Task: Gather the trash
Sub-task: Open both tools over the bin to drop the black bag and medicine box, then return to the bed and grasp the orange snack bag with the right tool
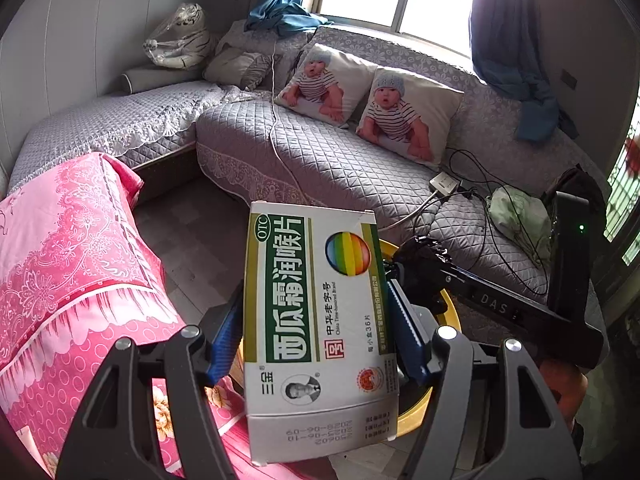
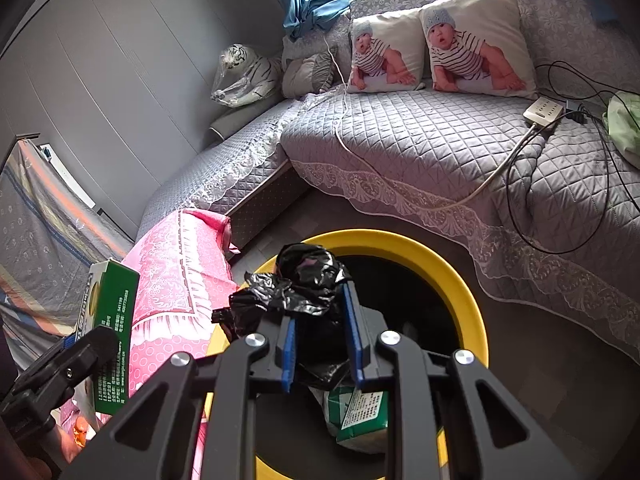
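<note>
The left claw [image 1: 316, 320] grips a white and green cardboard medicine box [image 1: 318, 316] by its two long sides and holds it in the air, near the round yellow-rimmed trash bin [image 2: 404, 248] on the floor. The right claw [image 2: 324, 336] is closed on a crumpled piece of the black plastic bin liner [image 2: 304, 284], above the bin's mouth. One green carton [image 2: 360, 416] lies already inside; the held box is not yet dropped. It looks flat, clean and undamaged.

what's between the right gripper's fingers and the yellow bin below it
A crumpled black plastic bag, pinched by the right gripper over the yellow bin. The right wrist view shows it best.
</note>
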Demonstrator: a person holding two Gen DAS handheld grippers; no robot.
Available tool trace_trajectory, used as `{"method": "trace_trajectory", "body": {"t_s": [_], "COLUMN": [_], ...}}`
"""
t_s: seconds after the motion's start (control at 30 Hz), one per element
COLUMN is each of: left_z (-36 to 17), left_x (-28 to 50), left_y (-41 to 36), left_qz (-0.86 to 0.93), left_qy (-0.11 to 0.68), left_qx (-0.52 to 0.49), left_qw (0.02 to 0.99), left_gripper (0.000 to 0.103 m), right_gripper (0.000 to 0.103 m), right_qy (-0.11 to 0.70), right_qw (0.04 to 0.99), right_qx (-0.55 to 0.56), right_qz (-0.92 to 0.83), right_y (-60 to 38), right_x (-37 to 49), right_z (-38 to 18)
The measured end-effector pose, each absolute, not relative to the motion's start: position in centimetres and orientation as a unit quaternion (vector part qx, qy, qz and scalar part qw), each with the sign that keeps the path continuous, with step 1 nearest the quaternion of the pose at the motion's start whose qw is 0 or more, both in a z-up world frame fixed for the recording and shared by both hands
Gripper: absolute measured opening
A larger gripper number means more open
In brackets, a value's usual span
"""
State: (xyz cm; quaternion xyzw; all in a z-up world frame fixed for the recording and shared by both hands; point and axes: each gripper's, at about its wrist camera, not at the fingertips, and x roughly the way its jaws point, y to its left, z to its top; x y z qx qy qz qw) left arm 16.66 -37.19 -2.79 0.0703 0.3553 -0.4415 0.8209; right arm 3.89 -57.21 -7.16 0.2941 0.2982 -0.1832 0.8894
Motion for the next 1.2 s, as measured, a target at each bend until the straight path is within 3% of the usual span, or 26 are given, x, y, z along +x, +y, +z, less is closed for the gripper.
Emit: {"method": "trace_trajectory", "body": {"t_s": [0.07,0.13,0.23,0.47,0.67,0.9,1.2], "left_z": [-3.0,-3.3,-3.5,-2.9,0.6,4.8,2.9], "left_x": [17.0,17.3,17.9,18.3,17.8,18.2,15.9], "left_y": [-37.4,-37.4,-36.9,-35.6,-30.8,-17.6,4.0], "left_qz": [-0.438,-0.430,-0.426,-0.424,-0.420,-0.365,-0.181], "left_qy": [0.356,0.360,0.371,0.371,0.335,0.268,0.236], "left_qx": [0.074,0.071,0.051,0.030,-0.007,-0.033,-0.037], "left_qw": [0.822,0.825,0.824,0.825,0.843,0.891,0.954], "left_gripper": [0.066,0.073,0.083,0.085,0.085,0.085,0.085], "right_gripper": [0.021,0.037,0.047,0.047,0.047,0.047,0.047], "right_qy": [0.303,0.294,0.274,0.244,0.229,0.254,0.333], "right_qw": [0.889,0.885,0.885,0.885,0.915,0.951,0.903], "right_qx": [0.293,0.307,0.312,0.322,0.279,0.178,0.025], "right_qz": [-0.181,-0.190,-0.211,-0.232,-0.178,0.003,0.271], "right_y": [-57.5,-58.1,-58.9,-59.9,-56.8,-47.6,-27.2], "right_x": [4.0,3.6,2.4,-0.5,-0.8,4.1,13.3], "right_z": [-7.1,-7.0,-6.3,-4.6,-2.1,0.3,0.3]}}
